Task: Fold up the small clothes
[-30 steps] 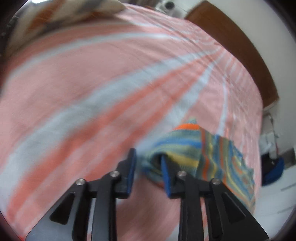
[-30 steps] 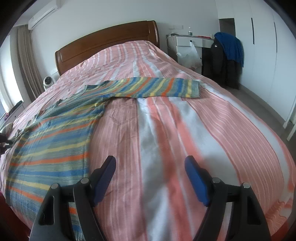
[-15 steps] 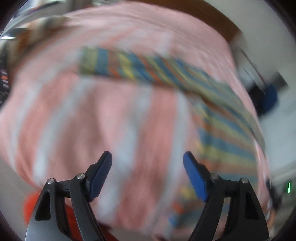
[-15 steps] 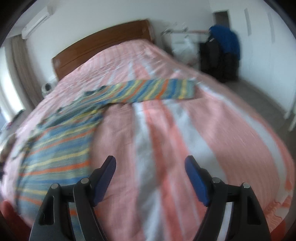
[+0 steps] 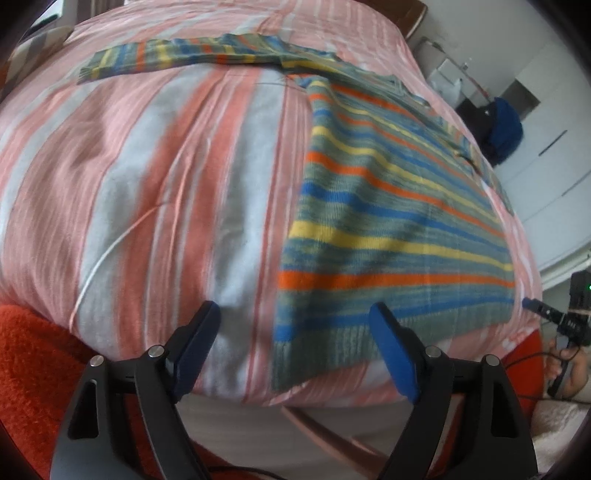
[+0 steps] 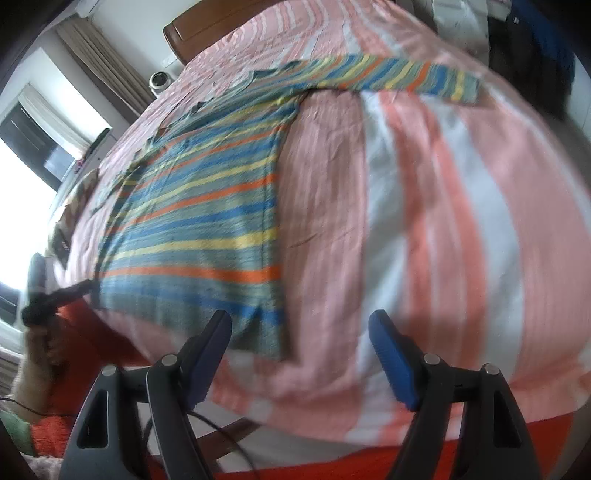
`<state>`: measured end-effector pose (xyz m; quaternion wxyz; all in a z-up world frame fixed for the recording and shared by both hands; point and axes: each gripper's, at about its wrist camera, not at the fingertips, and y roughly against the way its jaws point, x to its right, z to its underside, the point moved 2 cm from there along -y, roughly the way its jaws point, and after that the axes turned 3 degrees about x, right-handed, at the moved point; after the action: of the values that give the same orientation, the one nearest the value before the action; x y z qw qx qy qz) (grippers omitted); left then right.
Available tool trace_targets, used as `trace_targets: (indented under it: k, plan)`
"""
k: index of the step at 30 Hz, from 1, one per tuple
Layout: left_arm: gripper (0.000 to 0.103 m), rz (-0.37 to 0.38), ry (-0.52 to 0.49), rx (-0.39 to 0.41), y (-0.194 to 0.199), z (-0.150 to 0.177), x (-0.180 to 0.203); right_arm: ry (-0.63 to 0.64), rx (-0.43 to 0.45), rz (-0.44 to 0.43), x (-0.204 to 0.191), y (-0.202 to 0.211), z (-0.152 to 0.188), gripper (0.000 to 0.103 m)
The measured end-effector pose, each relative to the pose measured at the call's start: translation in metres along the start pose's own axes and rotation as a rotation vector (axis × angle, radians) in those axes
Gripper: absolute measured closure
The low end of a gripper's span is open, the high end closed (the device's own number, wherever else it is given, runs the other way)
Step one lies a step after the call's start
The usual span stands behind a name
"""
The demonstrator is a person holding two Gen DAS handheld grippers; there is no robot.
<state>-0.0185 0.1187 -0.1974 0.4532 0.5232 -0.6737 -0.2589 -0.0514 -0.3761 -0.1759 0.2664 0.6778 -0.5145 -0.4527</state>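
A striped knit sweater (image 5: pixel 388 206) in blue, yellow, orange and grey-green lies flat on the bed, hem toward me. One sleeve (image 5: pixel 177 61) stretches out to the far left. My left gripper (image 5: pixel 293 312) hovers open over the hem's left corner, pads clear of the cloth. In the right wrist view the sweater (image 6: pixel 192 229) fills the left half and its other sleeve (image 6: pixel 399 75) reaches right. My right gripper (image 6: pixel 300 319) stands open above the hem's right corner, holding nothing. Each gripper also shows in the other's view: the right gripper (image 5: pixel 535 306), the left gripper (image 6: pixel 66 291).
The bedcover (image 5: pixel 147 184) has pink, orange and white stripes, and a thin white cord (image 5: pixel 103 258) lies on it. Red fuzzy fabric (image 5: pixel 33 350) sits below the bed's near edge. A wooden headboard (image 6: pixel 207 18) is at the far end; dark and blue clothes (image 5: pixel 502 129) hang at the right.
My left gripper let go of the sleeve cuff, opened wide and swung back to the near edge of the bed. The sleeve now lies spread out. The right view tipped down toward the hem.
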Motion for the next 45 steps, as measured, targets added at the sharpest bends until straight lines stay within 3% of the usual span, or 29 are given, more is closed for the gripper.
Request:
trace_targets:
  k: [4,8,9,10,11,12,13,18,20,23,26,29,30,31,32,34,37,39,41,45]
  plan:
    - [0.019,-0.031,-0.026,0.001,-0.006,0.003,0.011,0.019,-0.039,-0.053,-0.013,-0.017,0.002,0.027]
    - [0.032,-0.074,-0.108,-0.021,-0.010,0.011,0.026,0.091,-0.058,0.024,-0.022,-0.032,0.003,0.026]
    - [0.041,-0.082,-0.117,-0.028,-0.014,0.011,0.030,0.089,-0.050,0.007,-0.023,-0.032,0.002,0.025]
    - [0.057,-0.092,-0.122,-0.036,-0.016,0.012,0.032,0.091,-0.046,-0.007,-0.025,-0.033,0.001,0.027]
    - [0.068,-0.092,-0.124,-0.044,-0.019,0.011,0.034,0.101,-0.049,-0.011,-0.027,-0.035,0.000,0.042]
    - [0.096,-0.082,-0.123,-0.054,-0.021,0.012,0.036,0.121,-0.066,-0.016,-0.030,-0.039,-0.001,0.061]
    - [0.098,-0.064,-0.113,-0.068,-0.022,0.012,0.036,0.135,-0.090,-0.027,-0.032,-0.042,-0.001,0.097]
    - [0.100,0.013,-0.078,-0.111,0.006,0.019,0.032,0.149,-0.121,-0.012,-0.041,-0.027,-0.001,0.098]
    - [0.100,-0.008,-0.098,-0.131,0.011,0.022,0.032,0.139,-0.128,-0.018,-0.041,-0.010,-0.002,0.098]
    - [0.100,-0.067,-0.096,-0.184,-0.016,0.027,0.029,0.122,-0.167,-0.004,-0.038,-0.008,0.003,0.098]
    - [0.098,-0.102,-0.076,-0.203,-0.037,0.022,0.032,0.106,-0.221,0.042,-0.031,-0.041,0.011,0.098]
    - [0.089,-0.104,-0.086,-0.192,-0.031,0.022,0.035,0.108,-0.233,0.066,-0.029,-0.061,0.010,0.097]
    - [0.072,-0.108,-0.085,-0.190,-0.029,0.022,0.036,0.119,-0.230,0.070,-0.030,-0.059,0.009,0.092]
    - [0.053,-0.124,-0.081,-0.184,-0.022,0.025,0.033,0.127,-0.229,0.063,-0.032,-0.056,0.008,0.080]
    - [0.046,-0.149,-0.078,-0.156,-0.011,0.024,0.032,0.133,-0.232,0.060,-0.031,-0.051,0.009,0.062]
    - [0.036,-0.163,-0.083,-0.088,0.006,0.018,0.034,0.136,-0.223,0.059,-0.028,-0.036,0.010,0.052]
    - [0.024,-0.174,-0.070,0.017,0.028,0.002,0.031,0.146,-0.119,0.149,-0.019,-0.006,0.006,0.049]
    - [0.018,-0.201,-0.044,0.122,0.037,-0.017,0.028,0.133,0.021,0.225,-0.012,0.017,-0.003,0.043]
    - [0.016,-0.221,-0.017,0.181,0.038,-0.034,0.021,0.081,0.179,0.272,-0.006,0.033,-0.016,0.034]
    - [0.016,-0.243,0.013,0.270,0.029,-0.056,0.008,0.037,0.368,0.308,-0.007,0.025,-0.036,0.034]
